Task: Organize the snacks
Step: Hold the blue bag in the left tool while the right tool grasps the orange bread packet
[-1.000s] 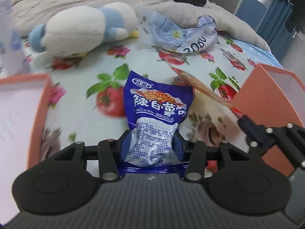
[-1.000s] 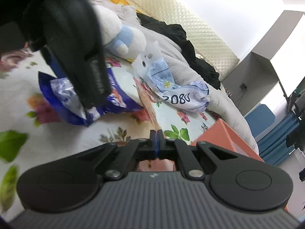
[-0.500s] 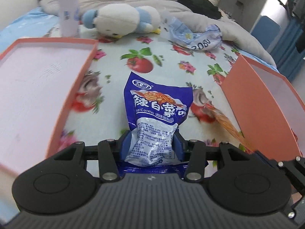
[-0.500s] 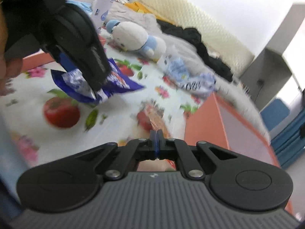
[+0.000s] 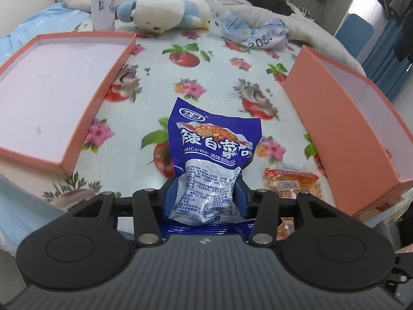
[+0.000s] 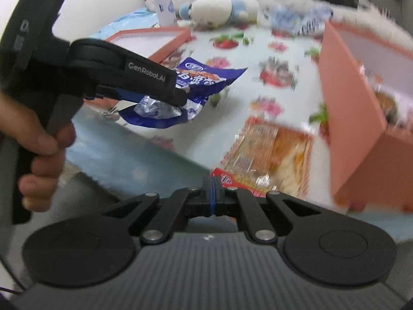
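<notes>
My left gripper (image 5: 206, 193) is shut on the lower end of a blue snack bag (image 5: 214, 139) with white print, held above the flowered bed sheet. In the right wrist view the same left gripper (image 6: 180, 100) carries the blue bag (image 6: 206, 77), with a person's hand on its handle. The right gripper (image 6: 213, 180) is shut, pinching the red edge of a clear orange snack packet (image 6: 268, 152) that hangs out ahead of it. That orange packet (image 5: 291, 178) shows low right in the left wrist view. A shallow orange tray (image 5: 64, 155) lies left, and a deeper orange box (image 5: 335, 118) stands right.
A white and blue plush toy (image 5: 165, 13), a white bottle (image 5: 103, 0) and a crumpled pale blue bag (image 5: 255, 31) lie at the far side of the bed. The deep orange box (image 6: 348, 103) has a packet inside. Grey bedding is piled behind.
Both grippers have drawn back from the far side of the bed with their packets still held. Both orange boxes now show in full. The right gripper has rolled and now faces the sheet.
</notes>
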`<state>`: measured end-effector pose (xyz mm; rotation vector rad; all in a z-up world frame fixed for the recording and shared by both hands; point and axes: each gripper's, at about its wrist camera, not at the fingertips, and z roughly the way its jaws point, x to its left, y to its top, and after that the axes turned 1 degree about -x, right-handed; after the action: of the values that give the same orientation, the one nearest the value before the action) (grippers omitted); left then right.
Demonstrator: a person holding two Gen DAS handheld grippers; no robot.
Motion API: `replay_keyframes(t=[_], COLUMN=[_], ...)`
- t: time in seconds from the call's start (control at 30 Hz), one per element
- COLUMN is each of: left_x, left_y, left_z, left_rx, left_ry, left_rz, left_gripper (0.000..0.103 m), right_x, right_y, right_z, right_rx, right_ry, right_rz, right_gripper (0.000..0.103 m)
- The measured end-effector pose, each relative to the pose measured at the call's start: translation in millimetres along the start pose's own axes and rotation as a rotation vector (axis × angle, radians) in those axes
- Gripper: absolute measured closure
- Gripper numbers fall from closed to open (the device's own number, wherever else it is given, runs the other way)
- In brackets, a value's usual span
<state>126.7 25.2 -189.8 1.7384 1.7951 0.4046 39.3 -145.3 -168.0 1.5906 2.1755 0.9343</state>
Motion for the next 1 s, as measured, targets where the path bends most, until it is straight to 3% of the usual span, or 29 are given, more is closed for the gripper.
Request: replay_keyframes(t=[0.1,0.2,0.27,0.33,0.4,0.47,0.53,0.7,1.0], left_x=[5,9,12,18,26,32,32,26,30], left_y=[-4,-9,-12,-15,-18,-21,-21,-22,-23], left_z=[5,8,8,10,13,14,15,16,17], left_rx=[0.016,0.022,0.010,0.014,0.024,0.027,0.028,0.019,0.021], left_ry=[0.007,0.013,0.016,0.021,0.008,-0.007,-0.008,0.004,-0.002], left_rz=[0.000,0.006,0.004,-0.009,-0.033,-0.049,-0.042,-0.014,-0.014], left_gripper=[0.051,0.051,0.051,0.051,0.051,0.050,0.050,0.050,0.050], right_x=[-9,-17,-19,-21,-21,-20,-20,-28,-26], right_y=[0,6,6,6,6,7,8,14,15], right_z=[-4,-7,-9,-14,-18,-22,-23,3,51], right_rx=[-0.007,-0.017,-0.016,-0.030,-0.051,-0.092,-0.132,-0.155,-0.110], right_ry=[0.035,0.008,-0.001,0.022,0.035,0.023,-0.016,-0.074,-0.242], right_rz=[0.058,0.107,0.124,0.143,0.147,0.150,0.148,0.195,0.100], right_gripper=[0.097,0.090,0.058,0.050,0.050,0.037,0.030,0.030,0.030])
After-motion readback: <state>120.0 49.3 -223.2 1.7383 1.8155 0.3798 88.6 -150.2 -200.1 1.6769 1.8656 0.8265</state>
